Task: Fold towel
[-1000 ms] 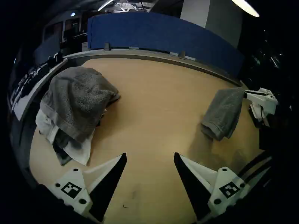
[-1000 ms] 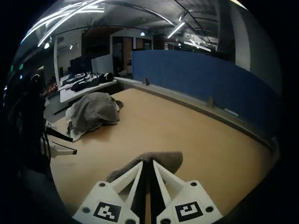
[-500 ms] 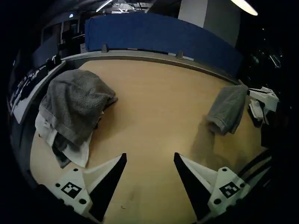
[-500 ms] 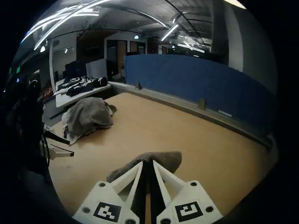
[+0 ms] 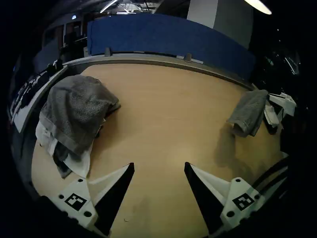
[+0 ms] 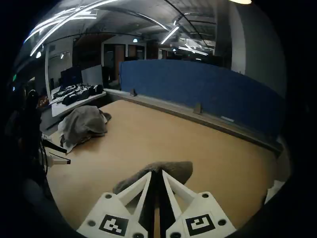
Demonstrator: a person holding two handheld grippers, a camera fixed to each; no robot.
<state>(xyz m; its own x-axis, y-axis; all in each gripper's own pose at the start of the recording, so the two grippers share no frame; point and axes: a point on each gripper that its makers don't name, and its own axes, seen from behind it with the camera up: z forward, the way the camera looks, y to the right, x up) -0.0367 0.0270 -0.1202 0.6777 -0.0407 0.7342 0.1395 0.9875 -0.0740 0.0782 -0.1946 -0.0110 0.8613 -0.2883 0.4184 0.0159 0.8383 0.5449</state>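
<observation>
A grey towel (image 6: 166,171) hangs bunched from my right gripper (image 6: 157,173), whose fingers are shut on it. In the left gripper view the same grey towel (image 5: 249,112) dangles above the wooden table's right side, held up by the right gripper (image 5: 266,99). My left gripper (image 5: 158,166) stands open low over the table's near edge with nothing between its fingers. From the right gripper view the left gripper (image 6: 58,156) shows at the far left.
A heap of grey and white towels (image 5: 72,115) lies on the table's left side, also seen as the pile (image 6: 83,123). The wooden table (image 5: 166,107) ends at a blue partition (image 5: 170,37). Desks with gear (image 6: 77,93) stand beyond.
The right gripper has carried the hanging towel farther right and away in the left gripper view. The left gripper has stayed open and hardly moved.
</observation>
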